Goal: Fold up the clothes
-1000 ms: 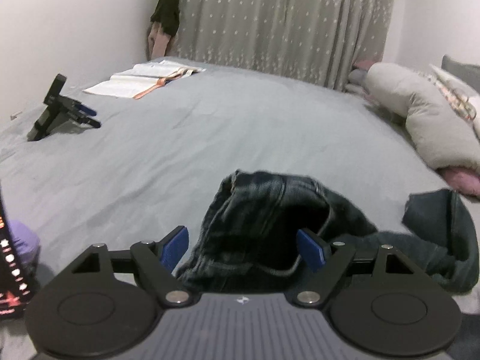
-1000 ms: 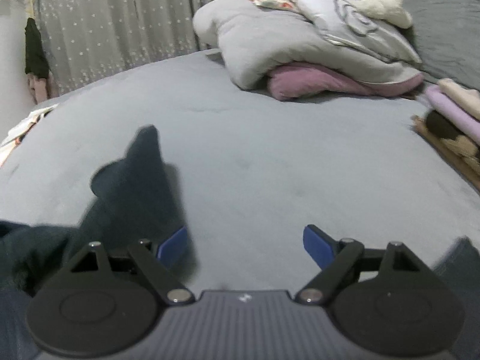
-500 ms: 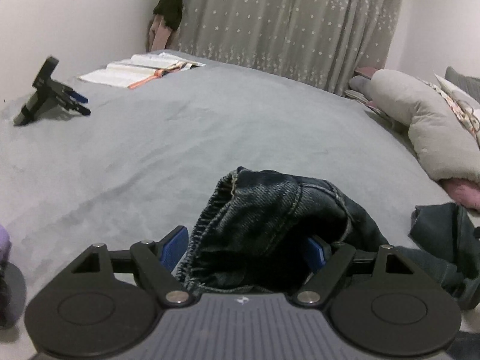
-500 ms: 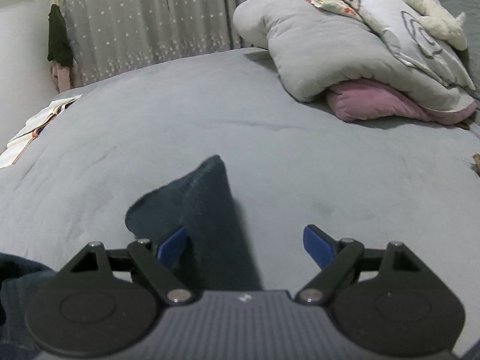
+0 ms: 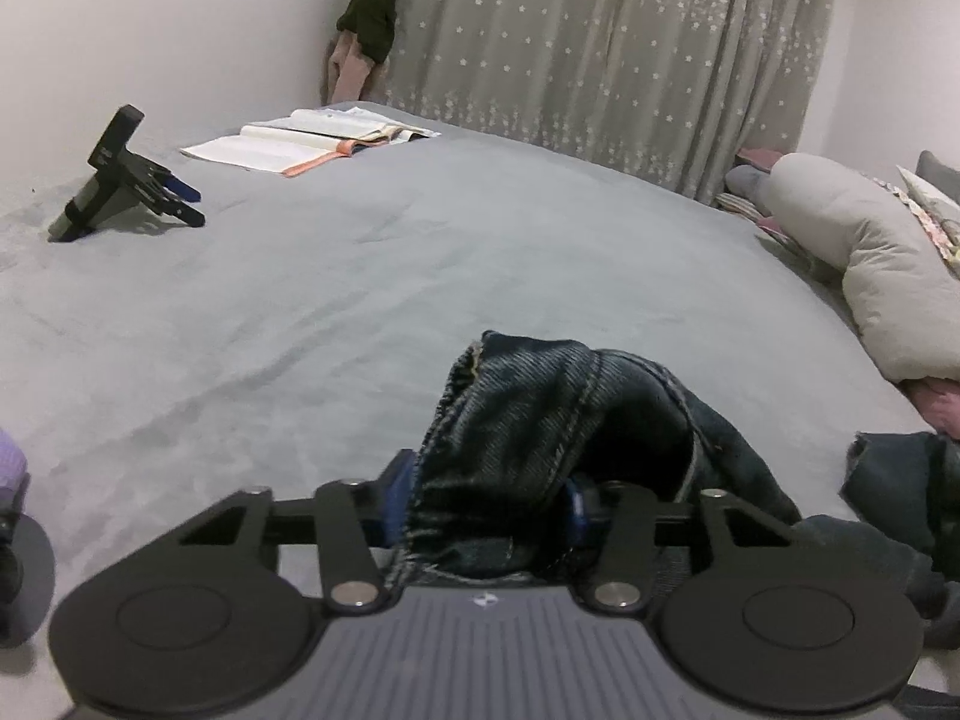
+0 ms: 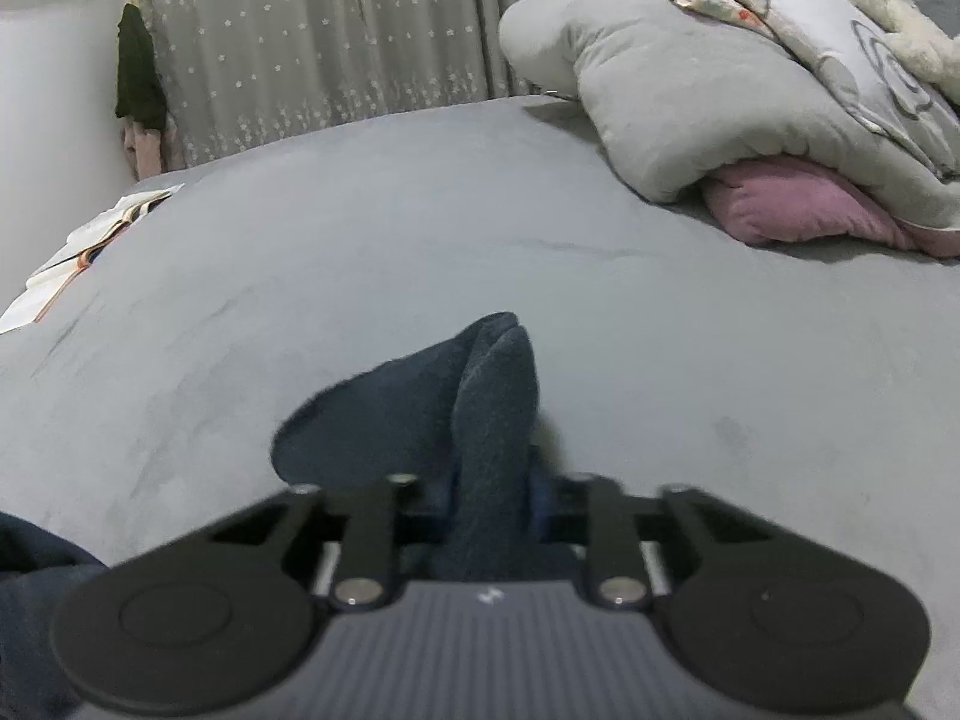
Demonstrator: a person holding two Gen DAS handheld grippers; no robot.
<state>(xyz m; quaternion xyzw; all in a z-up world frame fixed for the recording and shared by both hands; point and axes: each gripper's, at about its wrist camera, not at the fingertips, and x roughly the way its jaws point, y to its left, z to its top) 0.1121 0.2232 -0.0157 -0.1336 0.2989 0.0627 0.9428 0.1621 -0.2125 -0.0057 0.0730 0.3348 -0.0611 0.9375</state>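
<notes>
Dark blue jeans [image 5: 540, 408] lie bunched on the grey bed cover [image 5: 300, 312]. In the left wrist view my left gripper [image 5: 487, 489] has its jaws closing around the stitched waistband, with the blue pads [image 5: 399, 480] pressing the denim from both sides. A leg end of the jeans [image 6: 420, 408] sticks up in the right wrist view. My right gripper [image 6: 489, 495] is closing on that fold, which is squeezed narrow between the fingers and hides the pads. More of the dark cloth [image 5: 900, 480] trails off to the right.
An open book [image 5: 300, 141] and a black stand-like device [image 5: 120, 180] lie at the far left of the bed. Grey pillows [image 6: 720, 90] over a pink cushion [image 6: 798, 204] are piled at the right. A star-patterned curtain [image 5: 600, 60] hangs behind.
Both grippers' jaws have closed in from wide open onto the jeans. The right gripper slid sideways until the leg end sat between its fingers; the left one sank slightly over the waistband.
</notes>
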